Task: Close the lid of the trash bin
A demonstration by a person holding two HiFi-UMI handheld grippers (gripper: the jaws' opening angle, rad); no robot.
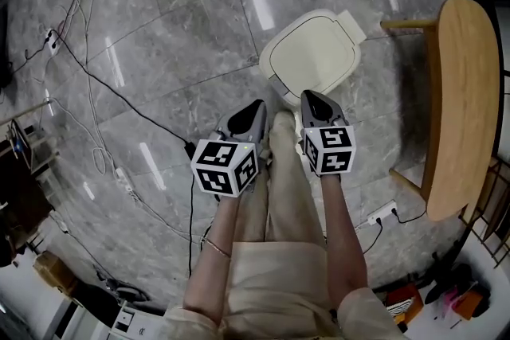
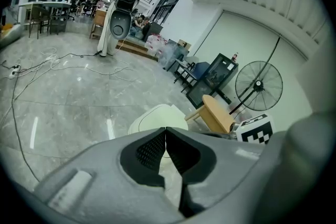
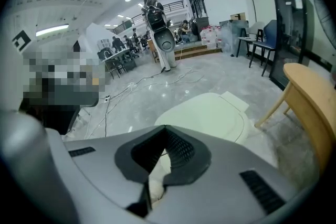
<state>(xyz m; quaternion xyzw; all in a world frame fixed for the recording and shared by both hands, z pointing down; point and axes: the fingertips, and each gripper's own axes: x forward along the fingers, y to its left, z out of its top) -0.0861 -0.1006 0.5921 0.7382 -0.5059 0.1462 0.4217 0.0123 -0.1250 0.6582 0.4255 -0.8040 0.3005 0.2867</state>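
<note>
A cream trash bin (image 1: 315, 54) stands on the grey marble floor with its lid down flat. It also shows beyond the jaws as the bin (image 2: 157, 115) in the left gripper view and the bin (image 3: 210, 113) in the right gripper view. My left gripper (image 1: 256, 105) hangs above the floor just near-left of the bin, jaws shut with nothing between them. My right gripper (image 1: 311, 95) is held over the bin's near edge, clear of it, also shut and empty. The left gripper (image 2: 166, 128) and right gripper (image 3: 166, 127) tips meet in their own views.
A wooden stool or bench (image 1: 462, 99) stands right of the bin. Black and white cables (image 1: 103, 84) trail across the floor to the left, with a power strip (image 1: 382, 212) near the right. A standing fan (image 2: 258, 86) and cabinet are farther off. The person's legs are below the grippers.
</note>
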